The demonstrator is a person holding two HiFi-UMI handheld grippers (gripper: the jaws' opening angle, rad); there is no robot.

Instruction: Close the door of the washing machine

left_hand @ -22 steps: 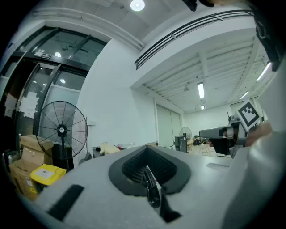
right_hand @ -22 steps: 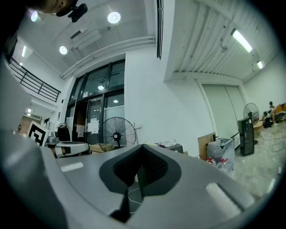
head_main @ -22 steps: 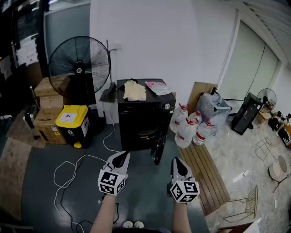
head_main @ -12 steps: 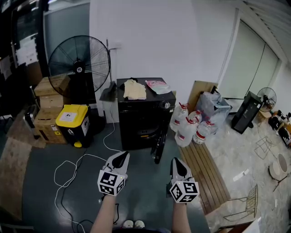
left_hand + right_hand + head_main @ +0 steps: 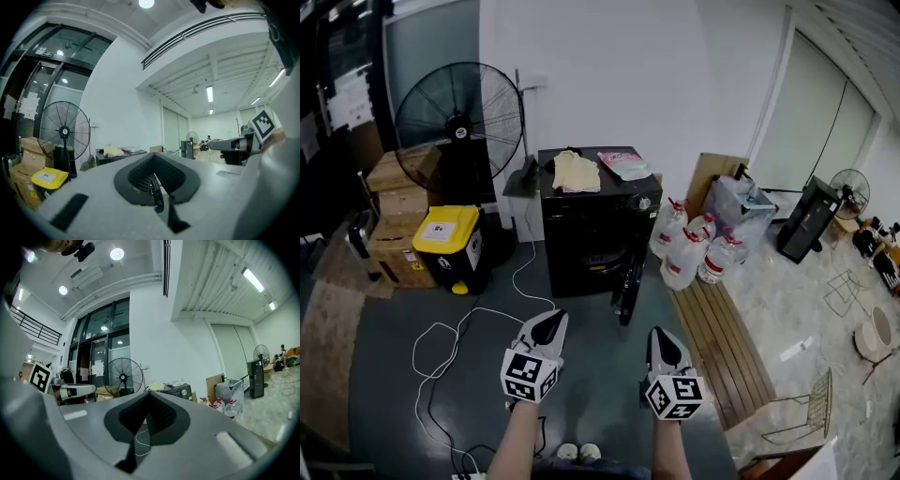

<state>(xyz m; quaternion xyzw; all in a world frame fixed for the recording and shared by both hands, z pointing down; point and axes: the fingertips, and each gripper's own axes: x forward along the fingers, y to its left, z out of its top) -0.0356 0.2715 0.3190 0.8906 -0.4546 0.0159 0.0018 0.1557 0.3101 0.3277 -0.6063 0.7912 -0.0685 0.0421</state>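
The washing machine (image 5: 586, 234) is standing ahead of both grippers, well apart from them, against the white wall, and its door (image 5: 627, 289) is hanging open, swung out from the front toward the right gripper's side and standing edge-on. The left gripper (image 5: 547, 325) is pointing level at the machine from the near floor; in the left gripper view its jaws are lying pressed together with nothing between them (image 5: 153, 182). The right gripper (image 5: 660, 339) is sitting just beside it, also level, and its jaws are meeting fully as well, gripping nothing (image 5: 147, 423). On the machine's top a yellow cloth (image 5: 576, 172) is lying ahead of the left gripper, with a pink pouch (image 5: 624, 164) beside it, ahead of the right one. Out past the door, ahead and to the right of the right gripper, a cluster of water jugs (image 5: 689, 251) is standing on the floor, and a slatted wooden board (image 5: 719, 345) is running along just to that gripper's right. Ahead and to the left of the left gripper a yellow bin (image 5: 446, 240) is sitting beside stacked cardboard boxes (image 5: 397, 201), a large fan (image 5: 459, 116) is rising behind them, and a white cable (image 5: 464, 330) is looping over the dark floor near the left gripper.
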